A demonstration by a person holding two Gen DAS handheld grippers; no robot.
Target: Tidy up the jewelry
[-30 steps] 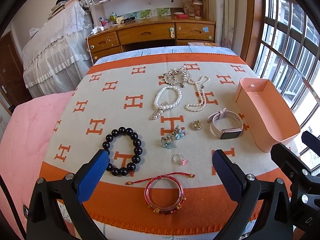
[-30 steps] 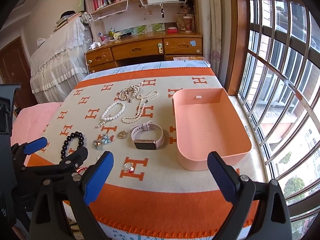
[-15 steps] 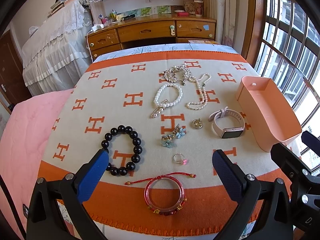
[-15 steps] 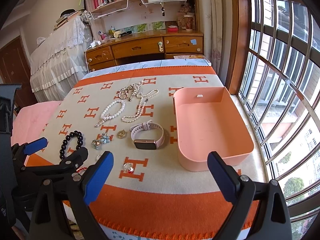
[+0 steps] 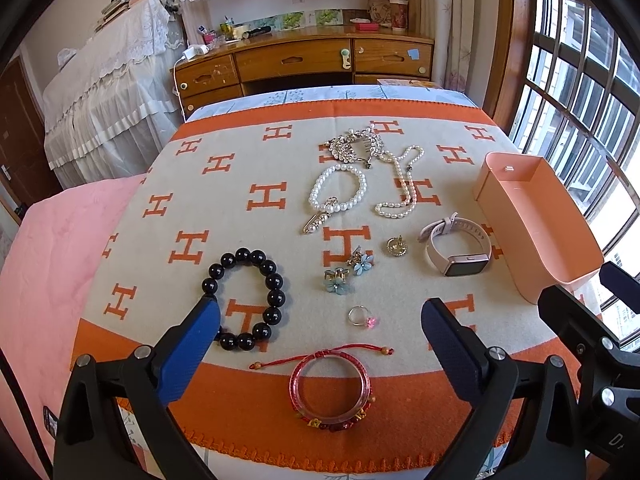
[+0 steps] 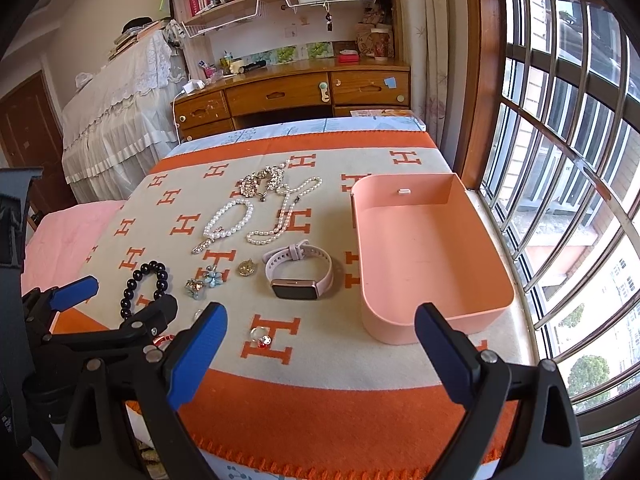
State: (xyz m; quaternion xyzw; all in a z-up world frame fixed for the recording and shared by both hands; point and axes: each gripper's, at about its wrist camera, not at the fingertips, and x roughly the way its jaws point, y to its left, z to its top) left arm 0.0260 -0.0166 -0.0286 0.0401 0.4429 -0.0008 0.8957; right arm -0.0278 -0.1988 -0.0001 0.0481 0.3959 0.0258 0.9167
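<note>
Jewelry lies spread on an orange and cream blanket (image 5: 120, 240). A red bangle (image 5: 333, 392) lies nearest, between the fingers of my open, empty left gripper (image 5: 320, 332). A black bead bracelet (image 5: 248, 300), a pink-stone ring (image 5: 360, 316), blue flower clips (image 5: 346, 274), a pink watch (image 5: 456, 248), a pearl bracelet (image 5: 338, 194) and a pearl necklace (image 5: 402, 192) lie beyond. An empty pink tray (image 6: 428, 248) stands at the right. My right gripper (image 6: 320, 336) is open and empty, hovering over the blanket's near edge in front of the watch (image 6: 298, 274) and tray.
A gold pendant (image 5: 397, 247) and a crystal hairpiece (image 5: 356, 146) also lie on the blanket. A wooden desk (image 5: 304, 64) stands behind the bed, a window with bars (image 6: 560, 160) to the right. The left gripper's body (image 6: 100, 328) shows at the right view's lower left.
Both grippers have barely moved; the views shift slightly, as if the cameras rose a little. No jewelry has moved.
</note>
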